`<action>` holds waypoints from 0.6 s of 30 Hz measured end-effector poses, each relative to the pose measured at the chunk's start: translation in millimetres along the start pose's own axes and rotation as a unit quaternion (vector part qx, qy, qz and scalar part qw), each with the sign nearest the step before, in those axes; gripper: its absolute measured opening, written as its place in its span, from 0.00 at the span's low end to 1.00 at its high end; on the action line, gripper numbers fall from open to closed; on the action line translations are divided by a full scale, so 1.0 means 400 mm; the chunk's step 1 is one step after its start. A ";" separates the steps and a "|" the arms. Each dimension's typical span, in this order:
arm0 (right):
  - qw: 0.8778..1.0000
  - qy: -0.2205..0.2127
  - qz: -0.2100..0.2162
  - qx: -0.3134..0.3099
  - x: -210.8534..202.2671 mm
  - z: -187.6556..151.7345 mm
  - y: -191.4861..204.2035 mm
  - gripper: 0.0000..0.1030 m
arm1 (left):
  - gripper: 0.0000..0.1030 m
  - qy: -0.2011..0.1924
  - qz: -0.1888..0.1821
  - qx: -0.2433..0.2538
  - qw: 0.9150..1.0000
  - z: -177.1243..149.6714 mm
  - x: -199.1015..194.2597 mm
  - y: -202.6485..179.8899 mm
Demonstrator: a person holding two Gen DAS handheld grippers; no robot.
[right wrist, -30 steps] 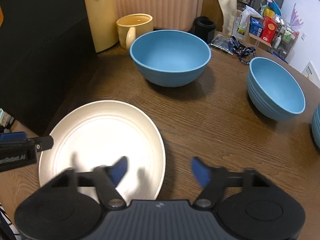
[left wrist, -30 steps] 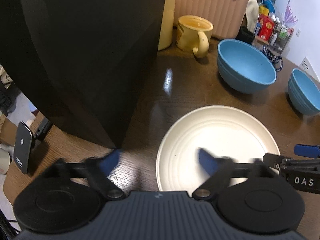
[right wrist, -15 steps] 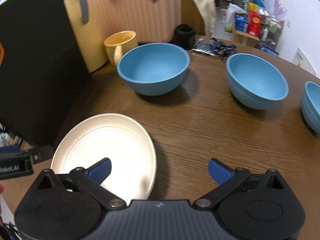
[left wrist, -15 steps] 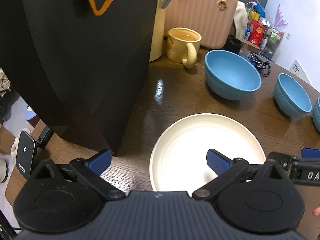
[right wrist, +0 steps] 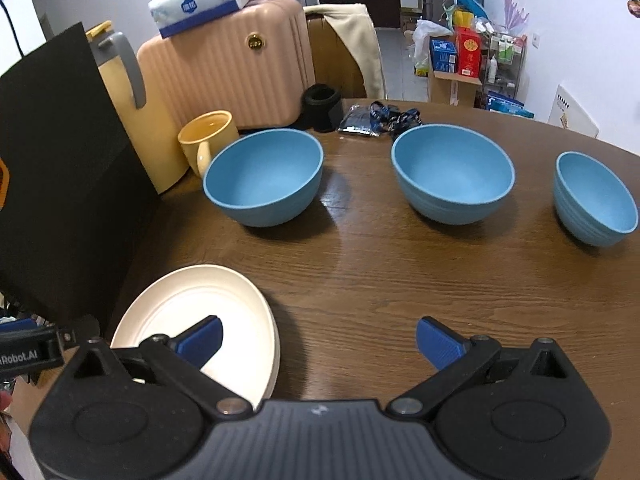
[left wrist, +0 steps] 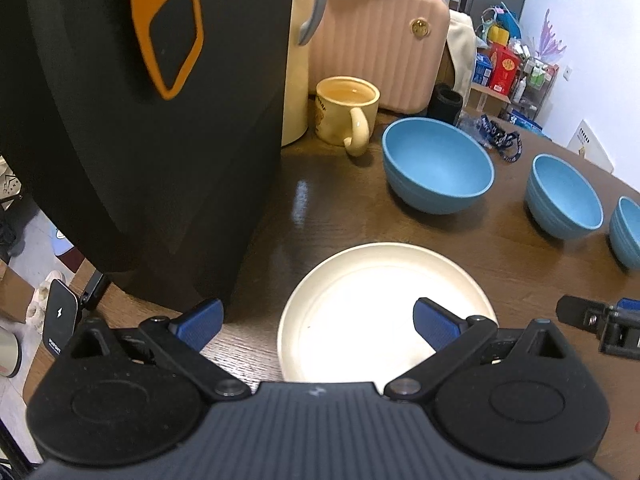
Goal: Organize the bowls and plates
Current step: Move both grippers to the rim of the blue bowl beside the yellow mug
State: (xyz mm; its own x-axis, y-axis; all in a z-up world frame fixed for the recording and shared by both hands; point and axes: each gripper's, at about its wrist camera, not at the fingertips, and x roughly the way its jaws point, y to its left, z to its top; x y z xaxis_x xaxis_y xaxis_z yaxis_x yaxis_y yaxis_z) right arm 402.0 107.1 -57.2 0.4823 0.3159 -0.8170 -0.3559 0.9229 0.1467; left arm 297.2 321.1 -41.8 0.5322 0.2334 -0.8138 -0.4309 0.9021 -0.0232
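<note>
Both grippers, left gripper point(left wrist: 316, 322) and right gripper point(right wrist: 318, 340), are spread wide and empty above the cream plate point(right wrist: 192, 312) lower left, so probably next is grabbing the nearest blue bowl point(right wrist: 264, 178) mid-frame.

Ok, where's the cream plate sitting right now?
The cream plate lies flat on the wooden table at lower left of the right wrist view, beside the black box and nearer than the leftmost blue bowl.

Each tool point(left wrist: 316, 322) point(right wrist: 318, 338) has a ribbed dark grey body, two black round housings, black linkage arms with silver screws, and blue ridged fingertips point(right wrist: 438, 344).
</note>
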 end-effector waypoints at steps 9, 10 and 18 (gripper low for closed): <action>1.000 -0.010 0.002 -0.019 -0.058 0.034 -0.034 1.00 | 1.00 -0.009 0.011 -0.034 0.999 0.015 -0.051 -0.049; 1.000 -0.011 0.002 -0.019 -0.063 0.040 -0.038 1.00 | 1.00 -0.009 0.011 -0.041 0.999 0.017 -0.057 -0.051; 0.999 -0.013 0.003 -0.034 -0.096 0.064 -0.055 1.00 | 1.00 -0.019 0.020 -0.069 0.997 0.040 -0.087 -0.078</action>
State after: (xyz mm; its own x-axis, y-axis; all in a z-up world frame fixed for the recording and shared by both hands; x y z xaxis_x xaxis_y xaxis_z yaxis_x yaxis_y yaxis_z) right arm 411.8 80.0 -14.7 0.5003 0.3272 -0.8016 -0.4111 0.9046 0.1126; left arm 303.7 290.6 -3.6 0.5376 0.2846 -0.7938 -0.5475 0.8337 -0.0719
